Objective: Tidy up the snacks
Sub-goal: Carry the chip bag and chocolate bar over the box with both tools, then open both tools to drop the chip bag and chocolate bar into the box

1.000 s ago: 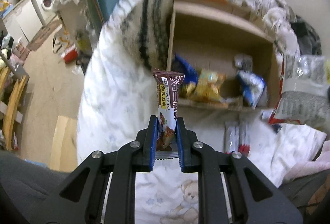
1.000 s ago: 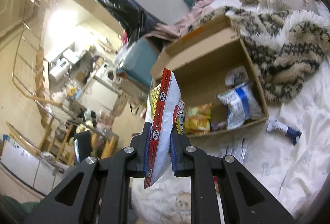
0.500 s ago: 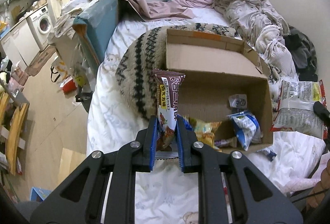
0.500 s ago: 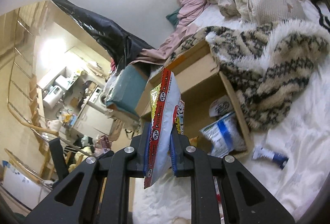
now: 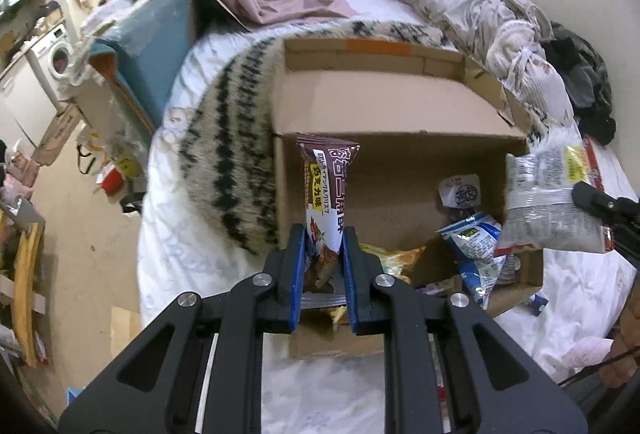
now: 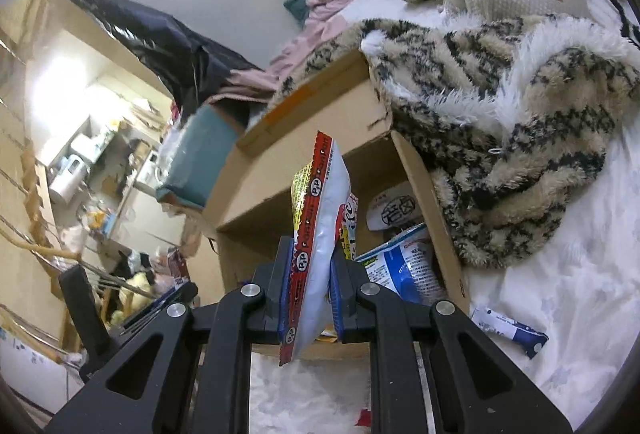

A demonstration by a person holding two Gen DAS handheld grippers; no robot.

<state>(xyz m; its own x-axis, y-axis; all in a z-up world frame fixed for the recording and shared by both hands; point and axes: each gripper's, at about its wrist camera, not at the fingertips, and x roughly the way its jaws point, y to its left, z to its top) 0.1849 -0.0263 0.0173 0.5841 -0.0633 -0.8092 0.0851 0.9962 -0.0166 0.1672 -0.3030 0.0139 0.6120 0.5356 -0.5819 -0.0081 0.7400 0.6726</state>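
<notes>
My left gripper [image 5: 323, 234] is shut on a brown chocolate bar wrapper [image 5: 326, 186] that stands upright over the near left part of an open cardboard box [image 5: 384, 106] on the bed. My right gripper [image 6: 310, 254] is shut on a white popcorn bag with a red edge [image 6: 316, 234], held just in front of the same box [image 6: 280, 162]. In the left wrist view that bag [image 5: 552, 202] hangs at the box's right wall. Inside lie a blue-white packet [image 5: 476, 246], a yellow packet [image 5: 392, 258] and a small round-labelled pack [image 5: 460, 190].
A furry striped blanket [image 5: 232, 150] wraps the box's left and back; in the right wrist view the blanket [image 6: 520, 138] lies to the right. A small blue-white sachet [image 6: 508, 330] lies on the white sheet. Crumpled bedding [image 5: 472, 6] piles at the back. Floor and clutter drop off left.
Both grippers have moved closer to the box, which now looks larger in both views. The popcorn bag has come up to the box's right wall. Both grips are unchanged.
</notes>
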